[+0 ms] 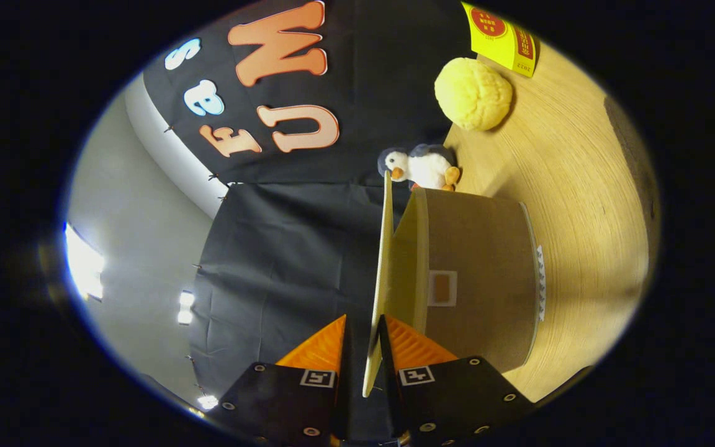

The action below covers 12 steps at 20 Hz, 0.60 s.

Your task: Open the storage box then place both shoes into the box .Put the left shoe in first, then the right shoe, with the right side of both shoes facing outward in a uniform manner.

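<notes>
The view is rolled on its side. The brown cardboard storage box (481, 279) rests on the wooden table (587, 186), just ahead of my fingers. Its thin pale lid (385, 261) is swung away from the box's opening, and a wedge-shaped gap shows between the two. The lid's free edge runs down between my two fingers. My gripper (365, 320) is shut on that lid edge, one finger on each face. A small label window (442, 288) marks the box's side. The inside of the box is hidden.
A penguin plush toy (422, 166) lies on the table right beyond the box. Farther off are a yellow fuzzy ball (473, 93) and a yellow carton (501, 37). Black cloth hangs behind, with a pale wall (140, 248) and lights past it.
</notes>
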Tool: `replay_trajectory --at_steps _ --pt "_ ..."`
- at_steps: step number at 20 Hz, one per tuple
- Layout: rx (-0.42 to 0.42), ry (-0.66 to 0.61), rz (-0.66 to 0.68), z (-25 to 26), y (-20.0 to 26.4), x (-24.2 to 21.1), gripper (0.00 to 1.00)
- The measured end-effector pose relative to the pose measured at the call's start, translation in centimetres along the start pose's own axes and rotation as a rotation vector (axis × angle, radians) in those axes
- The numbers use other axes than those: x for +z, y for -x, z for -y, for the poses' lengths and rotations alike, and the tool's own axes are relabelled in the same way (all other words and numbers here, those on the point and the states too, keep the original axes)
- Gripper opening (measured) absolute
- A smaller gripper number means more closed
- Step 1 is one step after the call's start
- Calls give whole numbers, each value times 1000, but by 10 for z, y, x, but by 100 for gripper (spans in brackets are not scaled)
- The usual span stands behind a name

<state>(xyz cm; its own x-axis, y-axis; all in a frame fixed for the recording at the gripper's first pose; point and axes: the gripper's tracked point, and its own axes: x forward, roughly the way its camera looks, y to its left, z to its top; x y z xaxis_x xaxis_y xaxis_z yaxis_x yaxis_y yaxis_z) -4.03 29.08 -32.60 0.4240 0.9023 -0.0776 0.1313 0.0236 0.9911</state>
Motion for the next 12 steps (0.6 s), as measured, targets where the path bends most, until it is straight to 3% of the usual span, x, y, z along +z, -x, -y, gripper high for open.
replay_trajectory --at_steps 2,4,7,12 --pt "-57 7 -3 5 -7 -1 22" --pt "-121 59 -21 10 -15 -9 12" --pt "-77 83 -45 -27 -24 -17 8" --pt "-55 229 -86 -90 -58 -33 8"
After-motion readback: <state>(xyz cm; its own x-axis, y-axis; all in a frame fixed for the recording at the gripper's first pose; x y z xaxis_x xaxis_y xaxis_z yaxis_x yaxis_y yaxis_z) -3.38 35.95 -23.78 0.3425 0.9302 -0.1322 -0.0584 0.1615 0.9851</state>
